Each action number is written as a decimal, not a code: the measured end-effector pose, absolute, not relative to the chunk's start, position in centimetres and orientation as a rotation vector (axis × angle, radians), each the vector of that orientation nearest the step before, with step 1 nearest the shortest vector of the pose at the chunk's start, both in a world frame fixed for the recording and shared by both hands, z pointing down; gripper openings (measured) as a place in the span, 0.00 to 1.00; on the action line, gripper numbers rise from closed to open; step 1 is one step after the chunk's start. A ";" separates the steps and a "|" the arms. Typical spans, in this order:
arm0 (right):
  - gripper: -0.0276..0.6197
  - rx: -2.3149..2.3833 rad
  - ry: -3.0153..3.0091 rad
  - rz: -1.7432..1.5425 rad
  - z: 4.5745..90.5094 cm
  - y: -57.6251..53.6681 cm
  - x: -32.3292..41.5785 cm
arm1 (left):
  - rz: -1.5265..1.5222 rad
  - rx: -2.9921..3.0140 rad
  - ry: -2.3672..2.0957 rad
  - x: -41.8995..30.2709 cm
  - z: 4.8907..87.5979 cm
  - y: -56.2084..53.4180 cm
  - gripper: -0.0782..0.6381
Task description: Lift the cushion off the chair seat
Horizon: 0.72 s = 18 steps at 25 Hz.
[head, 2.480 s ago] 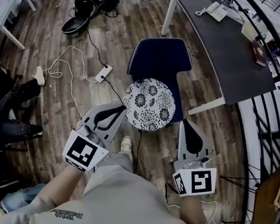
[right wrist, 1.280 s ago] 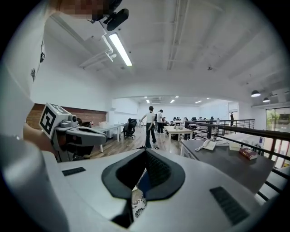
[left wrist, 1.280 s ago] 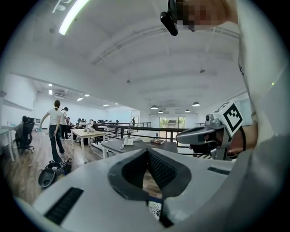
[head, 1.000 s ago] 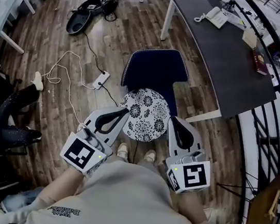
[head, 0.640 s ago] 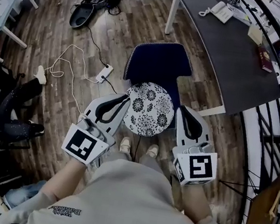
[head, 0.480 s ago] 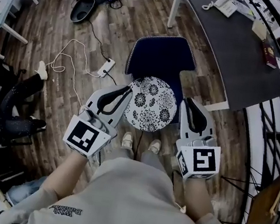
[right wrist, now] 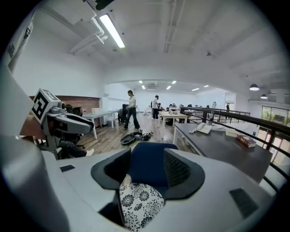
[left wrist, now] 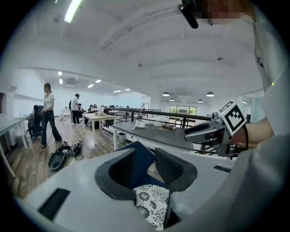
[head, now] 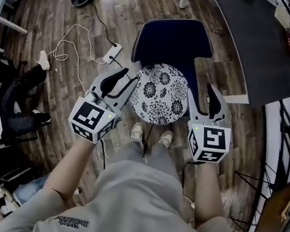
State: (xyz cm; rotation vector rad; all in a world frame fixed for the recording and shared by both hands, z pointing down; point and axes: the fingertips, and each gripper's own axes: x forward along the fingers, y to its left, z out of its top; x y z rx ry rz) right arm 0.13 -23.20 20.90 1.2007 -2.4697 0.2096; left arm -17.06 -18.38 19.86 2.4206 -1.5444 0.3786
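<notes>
The round black-and-white flowered fabric cushion [head: 160, 93] seems soft, light and floppy. My left tongs [head: 124, 78] and right tongs [head: 202, 97] are opening with its opposite rims between the jaws, which I judge good places to pinch.

Both bare forearms reach forward and down, well apart. The left tongs [head: 122, 80] and the right tongs [head: 204, 97] point slightly downward, with their marker cubes nearest the body. Both sets of jaws are opening. An edge of the cushion [head: 160, 93] lies between each pair, and neither pair presses on it.
</notes>
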 end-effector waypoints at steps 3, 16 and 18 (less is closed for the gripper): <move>0.37 1.212 -2.423 0.261 25.2 -24.8 0.8 | 0.429 2.361 -1.499 -17.5 24.7 -19.5 0.28; 0.44 1.134 -2.237 0.448 49.8 -26.1 3.1 | 0.571 2.155 -1.383 -18.9 50.0 -22.5 0.34; 0.45 1.116 -2.212 0.476 54.1 -25.7 3.3 | 0.581 2.118 -1.372 -19.4 54.4 -22.4 0.34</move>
